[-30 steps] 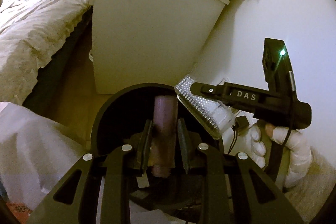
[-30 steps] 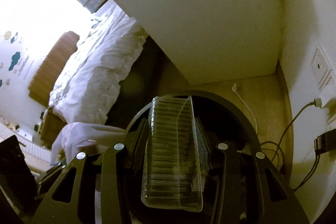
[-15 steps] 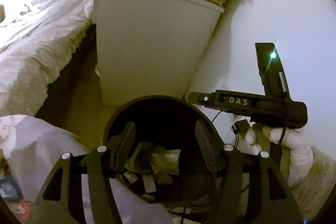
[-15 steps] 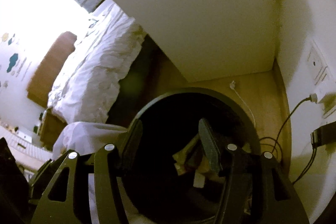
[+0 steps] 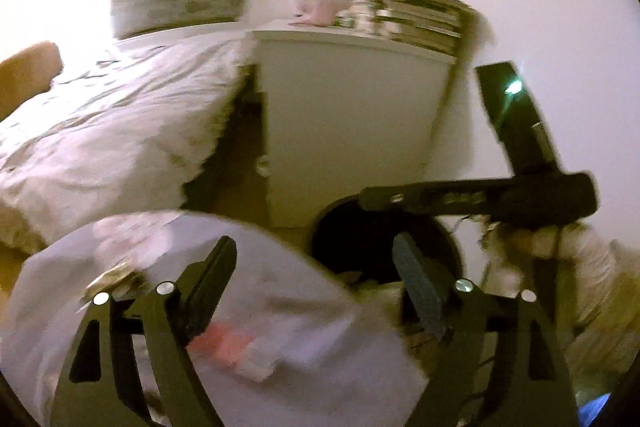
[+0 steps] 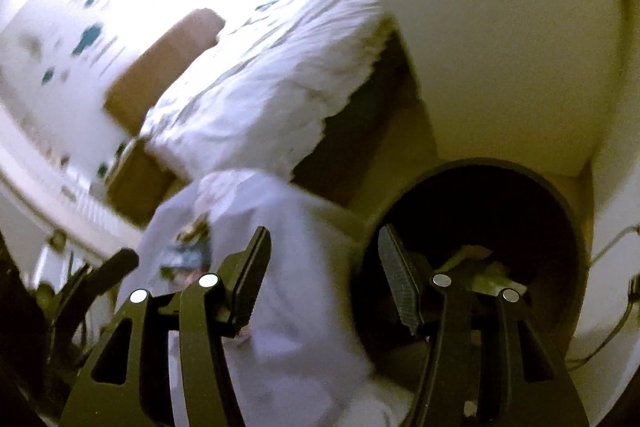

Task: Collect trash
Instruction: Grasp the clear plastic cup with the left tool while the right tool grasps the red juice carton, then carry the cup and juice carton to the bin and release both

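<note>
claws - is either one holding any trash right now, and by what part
Nothing is held. The left claw and right claw are both open with only air between the fingers, above the white bag and black bin.

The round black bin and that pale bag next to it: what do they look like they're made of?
The round black bin looks like rigid plastic or metal with a matte finish: a smooth, even rim with no shine, though blur leaves it open. The pale bag looks like thin translucent plastic film: it sags in soft folds, and pink and white items show faintly through it.
</note>
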The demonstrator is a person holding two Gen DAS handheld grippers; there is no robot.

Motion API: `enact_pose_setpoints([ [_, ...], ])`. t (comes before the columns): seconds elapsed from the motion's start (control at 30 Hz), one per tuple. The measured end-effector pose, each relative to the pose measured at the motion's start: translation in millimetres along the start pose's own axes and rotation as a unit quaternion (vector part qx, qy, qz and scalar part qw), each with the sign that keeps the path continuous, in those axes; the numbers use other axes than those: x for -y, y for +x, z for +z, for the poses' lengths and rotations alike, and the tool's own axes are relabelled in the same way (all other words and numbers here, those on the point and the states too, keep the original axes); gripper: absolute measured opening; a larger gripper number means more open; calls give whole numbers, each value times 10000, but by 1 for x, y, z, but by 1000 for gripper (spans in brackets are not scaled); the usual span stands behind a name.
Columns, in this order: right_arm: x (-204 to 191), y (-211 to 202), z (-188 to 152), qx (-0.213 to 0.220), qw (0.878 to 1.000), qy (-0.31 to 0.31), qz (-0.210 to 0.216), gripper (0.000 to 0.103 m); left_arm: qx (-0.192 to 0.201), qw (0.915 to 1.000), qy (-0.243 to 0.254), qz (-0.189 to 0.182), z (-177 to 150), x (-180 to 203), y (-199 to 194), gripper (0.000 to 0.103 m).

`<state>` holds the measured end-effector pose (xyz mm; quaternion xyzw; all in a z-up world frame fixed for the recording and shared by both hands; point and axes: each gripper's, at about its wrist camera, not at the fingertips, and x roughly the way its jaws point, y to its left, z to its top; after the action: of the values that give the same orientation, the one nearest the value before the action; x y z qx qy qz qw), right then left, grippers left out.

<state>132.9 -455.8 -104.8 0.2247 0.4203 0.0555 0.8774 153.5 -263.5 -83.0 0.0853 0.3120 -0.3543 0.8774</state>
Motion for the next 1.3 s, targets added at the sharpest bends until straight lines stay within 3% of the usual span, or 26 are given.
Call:
enact_pose_setpoints([
  [0.13,-44,20,-13,-317,9975,-611,154,66,-316,9976,-445,422,-36,-51,-11,80],
  [0.3,-94,58,-35,-856,9873,-1306,290,66,-737,9886,-1036,806,-85,-110,-20,80],
  [0.43,-120,86,-50,-1198,9770,-1749,223,72,-1169,9832,-1020,962,-120,-131,-17,80],
  [0.6,-137,112,-64,-1474,9649,-2173,101,72,-1320,9843,-816,838,-135,-133,-12,80],
  [0.63,-142,117,-67,-1536,9611,-2295,3,65,-1346,9847,-730,829,-134,-132,-9,80],
  [0.67,-144,120,-70,-1584,9582,-2380,-86,49,-1363,9848,-668,841,-135,-133,-8,79],
  [0.77,-147,128,-76,-1624,9534,-2535,-219,41,-1475,9841,-572,804,-137,-134,0,66],
  [0.87,-147,129,-79,-1601,9544,-2512,-207,35,-1426,9847,-503,864,-138,-135,1,61],
  [1.03,-145,129,-78,-1540,9579,-2420,-152,35,-1308,9855,-501,958,-137,-140,2,39],
  [1.3,-143,117,-70,-1426,9663,-2142,88,34,-1089,9858,-1049,731,-135,-155,-9,39],
])
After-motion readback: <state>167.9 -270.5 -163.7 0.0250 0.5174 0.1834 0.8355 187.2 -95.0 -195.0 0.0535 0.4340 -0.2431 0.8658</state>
